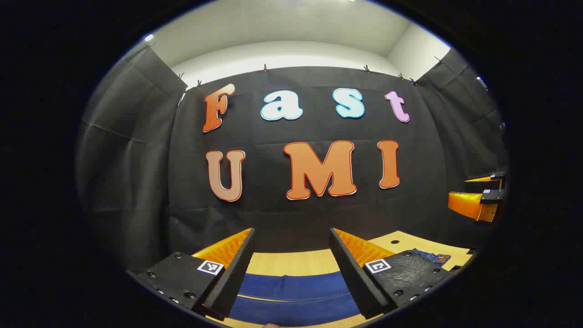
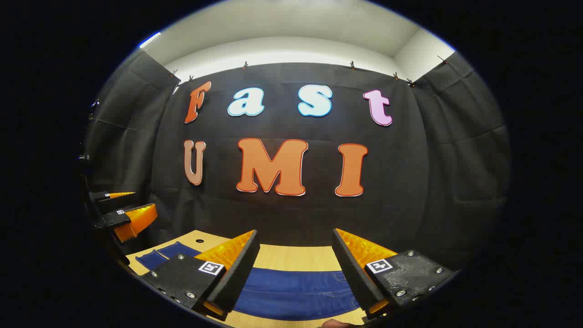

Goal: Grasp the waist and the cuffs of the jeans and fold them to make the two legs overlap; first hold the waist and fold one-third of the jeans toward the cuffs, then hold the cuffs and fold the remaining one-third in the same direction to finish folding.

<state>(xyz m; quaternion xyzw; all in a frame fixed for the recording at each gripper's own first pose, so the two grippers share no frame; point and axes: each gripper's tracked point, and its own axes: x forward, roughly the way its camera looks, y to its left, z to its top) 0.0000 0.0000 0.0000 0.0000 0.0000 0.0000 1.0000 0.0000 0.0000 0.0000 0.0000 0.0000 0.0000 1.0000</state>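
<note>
The left gripper [image 1: 291, 269] hangs above the table with its two fingers spread wide and nothing between them. Beneath and just ahead of it lie the jeans [image 1: 291, 294], a flat band of dark blue denim with a pale seam line running across. A crumpled bit of denim with stitching shows past its right finger.

The right gripper [image 2: 296, 269] is likewise released, fingers well apart and gripping nothing. The jeans [image 2: 296, 289] lie flat below its fingers, deep blue, with faint stitched curves near its right finger, and they run on past its left finger toward the far side of the table.

The table [image 1: 287, 262] is light wood with visible grain; a small dark hole sits in it off to one side. Black cloth walls close the booth behind and on both sides, under a white ceiling.
</note>
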